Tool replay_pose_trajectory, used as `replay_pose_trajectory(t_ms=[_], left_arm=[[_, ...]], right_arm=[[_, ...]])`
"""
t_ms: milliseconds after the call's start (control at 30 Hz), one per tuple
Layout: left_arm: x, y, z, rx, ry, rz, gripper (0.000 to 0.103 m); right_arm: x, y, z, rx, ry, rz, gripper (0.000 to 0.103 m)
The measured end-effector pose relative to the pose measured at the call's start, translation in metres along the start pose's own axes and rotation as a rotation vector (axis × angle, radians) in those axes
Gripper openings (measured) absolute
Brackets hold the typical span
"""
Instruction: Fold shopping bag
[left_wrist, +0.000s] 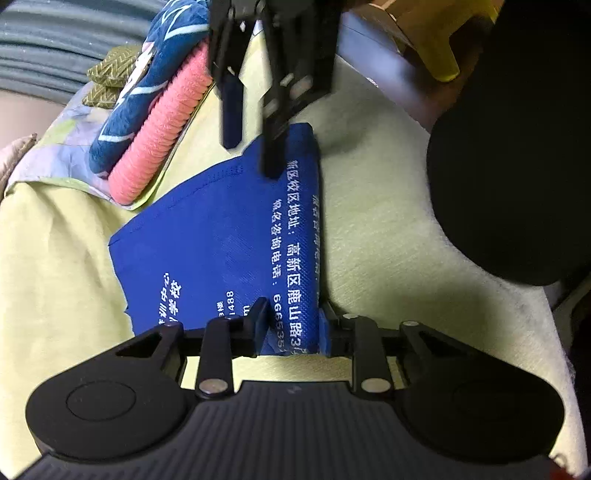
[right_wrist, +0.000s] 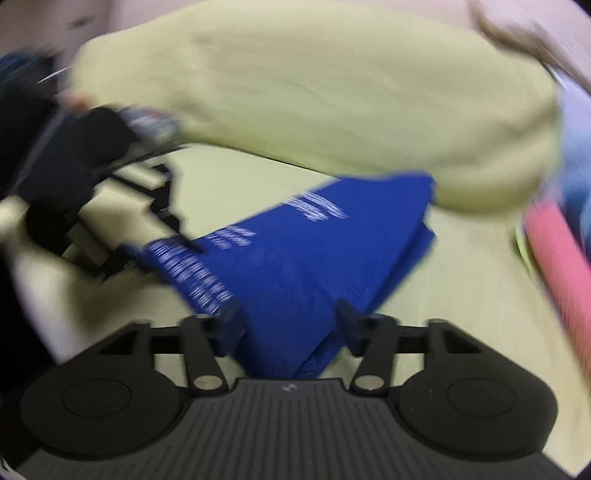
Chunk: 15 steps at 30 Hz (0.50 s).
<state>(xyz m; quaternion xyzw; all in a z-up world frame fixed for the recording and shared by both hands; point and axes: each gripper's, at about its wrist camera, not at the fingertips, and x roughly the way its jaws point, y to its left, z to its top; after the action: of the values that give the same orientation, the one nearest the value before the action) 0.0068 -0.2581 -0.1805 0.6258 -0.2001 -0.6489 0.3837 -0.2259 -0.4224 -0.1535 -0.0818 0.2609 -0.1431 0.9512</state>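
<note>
Left gripper (left_wrist: 293, 323) astride blue shopping bag (left_wrist: 221, 240)

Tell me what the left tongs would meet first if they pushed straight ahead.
More of the blue shopping bag: the left tongs already straddle its near folded edge. Further along that line, the right tongs sit at the bag's far end, though depth is unclear.

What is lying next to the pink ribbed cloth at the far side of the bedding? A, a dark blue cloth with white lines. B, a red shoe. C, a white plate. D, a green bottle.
A: in the left wrist view a dark blue cloth with white lines lies right against the pink ribbed cloth.
</note>
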Motion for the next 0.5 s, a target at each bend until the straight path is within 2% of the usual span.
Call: replay_pose_trajectory(t_ms=[67,200,267,300,333,400,433,500], left_arm=[[-0.001,0.001,-0.001,-0.011,-0.002,-0.005,0.03],[-0.004,0.001,-0.003,-0.03,-0.006,-0.012,0.03],[-0.005,0.002,-0.004,-0.041,-0.009,-0.019,0.03],[-0.006,0.003,-0.005,-0.047,-0.011,-0.023,0.03],[-0.006,0.004,-0.006,-0.056,-0.013,-0.03,0.03],[-0.006,0.008,-0.008,-0.075,-0.016,-0.048,0.03],[-0.007,0.009,-0.009,-0.08,-0.017,-0.055,0.031],[-0.007,0.013,-0.009,-0.09,-0.014,-0.069,0.033]], right_arm=[[-0.004,0.006,-0.005,-0.155,0.003,0.011,0.062],[0.003,0.023,-0.023,-0.486,0.013,0.0,0.062],[0.007,0.027,-0.028,-0.58,-0.018,0.0,0.061],[0.009,0.027,-0.029,-0.599,-0.031,0.006,0.059],[0.012,0.027,-0.028,-0.603,-0.032,0.021,0.046],[0.016,0.023,-0.026,-0.564,-0.022,0.044,0.043],[0.017,0.02,-0.024,-0.526,-0.01,0.058,0.038],[0.02,0.015,-0.017,-0.42,0.034,0.089,0.036]])
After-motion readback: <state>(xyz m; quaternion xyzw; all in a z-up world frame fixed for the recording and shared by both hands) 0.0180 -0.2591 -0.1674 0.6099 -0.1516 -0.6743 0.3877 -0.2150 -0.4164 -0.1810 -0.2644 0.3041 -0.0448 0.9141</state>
